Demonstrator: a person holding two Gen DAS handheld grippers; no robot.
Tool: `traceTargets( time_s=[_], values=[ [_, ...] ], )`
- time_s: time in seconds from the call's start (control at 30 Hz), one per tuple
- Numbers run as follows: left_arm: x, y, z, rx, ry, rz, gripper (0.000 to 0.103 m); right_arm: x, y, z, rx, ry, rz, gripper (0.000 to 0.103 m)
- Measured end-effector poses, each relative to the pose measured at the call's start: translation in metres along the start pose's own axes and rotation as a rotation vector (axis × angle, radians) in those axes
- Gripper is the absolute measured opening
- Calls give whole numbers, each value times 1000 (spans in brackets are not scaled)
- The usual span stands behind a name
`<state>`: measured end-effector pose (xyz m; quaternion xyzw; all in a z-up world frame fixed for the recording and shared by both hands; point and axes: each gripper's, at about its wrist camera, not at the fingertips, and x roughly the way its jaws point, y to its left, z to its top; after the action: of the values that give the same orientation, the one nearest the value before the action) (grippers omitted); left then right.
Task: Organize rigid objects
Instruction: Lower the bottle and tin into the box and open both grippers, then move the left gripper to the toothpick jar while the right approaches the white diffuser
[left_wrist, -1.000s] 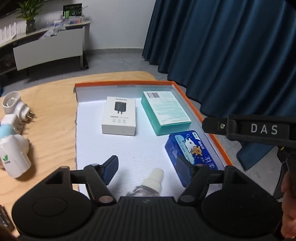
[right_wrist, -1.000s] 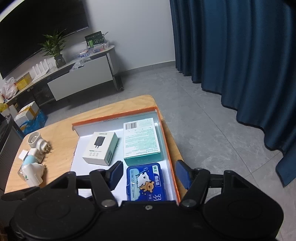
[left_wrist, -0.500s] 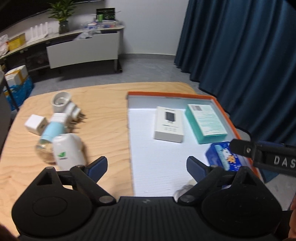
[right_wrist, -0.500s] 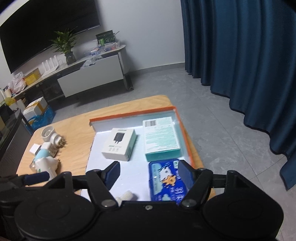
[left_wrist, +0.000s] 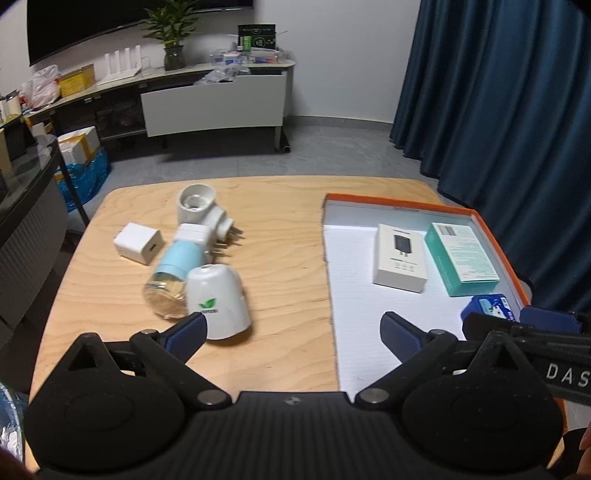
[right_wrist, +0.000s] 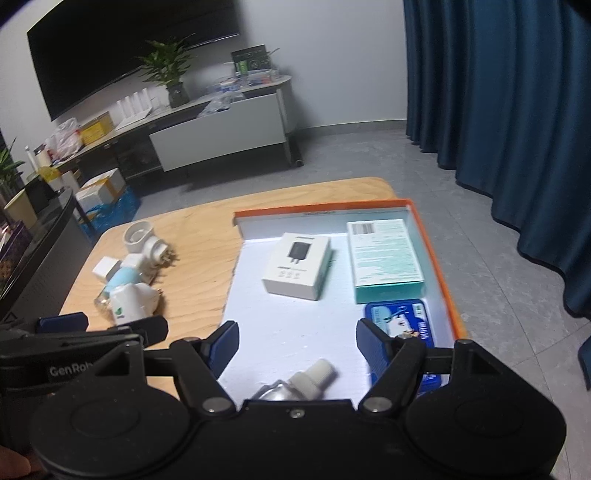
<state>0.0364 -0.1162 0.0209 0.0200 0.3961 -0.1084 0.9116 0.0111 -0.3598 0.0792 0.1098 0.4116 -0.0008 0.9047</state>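
Note:
An orange-rimmed white tray (left_wrist: 402, 208) (right_wrist: 321, 206) holds a white charger box (left_wrist: 400, 257) (right_wrist: 297, 265), a teal box (left_wrist: 461, 258) (right_wrist: 384, 254), a blue tin (left_wrist: 489, 308) (right_wrist: 400, 321) and a small clear bottle with a white cap (right_wrist: 306, 380). Left of the tray on the wood table lie a white vaporizer with a green leaf (left_wrist: 218, 299) (right_wrist: 127, 304), a light-blue bottle (left_wrist: 173, 275), a white cube charger (left_wrist: 138, 242) and a white plug adapter (left_wrist: 201, 206) (right_wrist: 146, 242). My left gripper (left_wrist: 291, 328) is open, near the vaporizer. My right gripper (right_wrist: 297, 341) is open above the small bottle.
A white media cabinet (left_wrist: 214, 98) with clutter and a potted plant (left_wrist: 173, 37) stands across the grey floor. Dark blue curtains (left_wrist: 498, 92) hang at the right. A dark glass-topped stand (left_wrist: 26, 206) is at the left of the table.
My left gripper has let go of the small bottle in the tray, opened wide, and swung left toward the items on the wood. My right gripper has pulled back, so more of the tray shows.

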Motion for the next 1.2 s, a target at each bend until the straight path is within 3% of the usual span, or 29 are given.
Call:
traceTargets(
  time_s=[1.2],
  values=[
    [-15, 82, -11, -134, -24, 101, 103, 20, 82, -4, -132, 46, 142, 84]
  ],
)
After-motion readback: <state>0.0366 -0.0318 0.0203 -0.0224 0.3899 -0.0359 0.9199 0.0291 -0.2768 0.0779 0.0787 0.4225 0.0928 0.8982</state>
